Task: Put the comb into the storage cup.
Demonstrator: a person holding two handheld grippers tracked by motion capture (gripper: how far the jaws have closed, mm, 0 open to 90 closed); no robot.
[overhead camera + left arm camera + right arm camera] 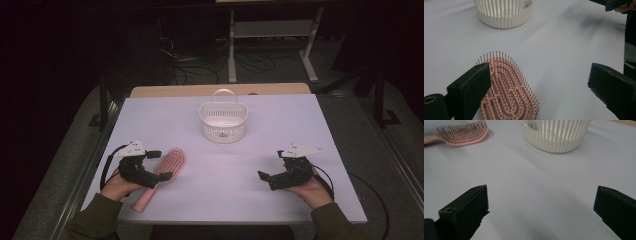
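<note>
Near the lower left of the high view, the left gripper (pixel 159 165) hovers over a pink hairbrush (pixel 164 170) lying bristles up on the white table (pixel 280 125), its jaws wide apart with the brush head between them. At the lower right, the right gripper (pixel 270 166) has its jaws apart around nothing. A white slatted basket (pixel 223 121) stands upright at upper centre.
</note>
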